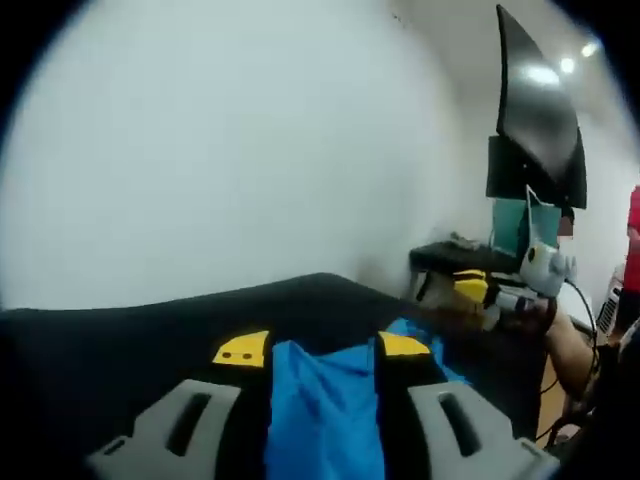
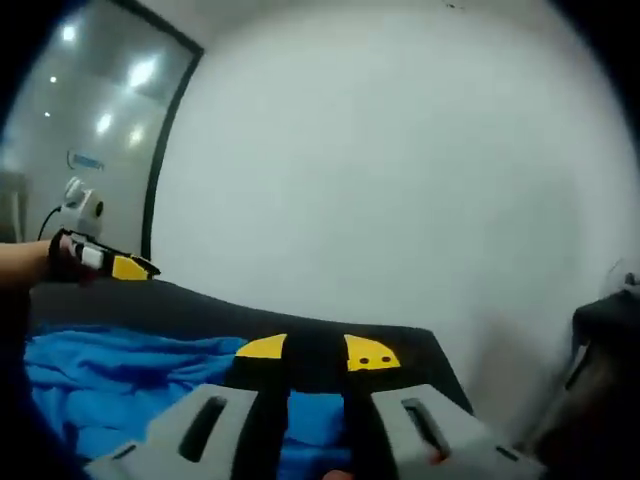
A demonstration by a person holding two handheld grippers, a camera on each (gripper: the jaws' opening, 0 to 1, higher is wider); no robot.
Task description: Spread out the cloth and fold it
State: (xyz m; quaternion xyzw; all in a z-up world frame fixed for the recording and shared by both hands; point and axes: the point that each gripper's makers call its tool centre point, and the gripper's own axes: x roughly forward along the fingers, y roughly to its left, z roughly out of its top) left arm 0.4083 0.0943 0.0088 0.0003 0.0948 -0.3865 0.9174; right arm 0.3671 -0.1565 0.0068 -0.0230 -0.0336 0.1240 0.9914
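A blue cloth (image 1: 322, 405) lies bunched on a black table (image 1: 120, 330). In the left gripper view it fills the gap between my left gripper's (image 1: 322, 348) yellow-tipped jaws, which are shut on a fold of it. My right gripper (image 1: 482, 292), held in a hand, shows at the right of that view beyond the cloth. In the right gripper view the blue cloth (image 2: 110, 375) spreads to the left, and a strip of it sits pinched between my right gripper's (image 2: 316, 350) jaws. My left gripper (image 2: 108, 264) shows at the far left, held in a hand.
A plain white wall (image 1: 230, 150) stands behind the table. A dark screen (image 1: 535, 110) and a teal item (image 1: 530, 225) sit on a side desk, with a person in red (image 1: 633, 240) at the edge. A dark-framed glass panel (image 2: 90, 110) stands beside the table.
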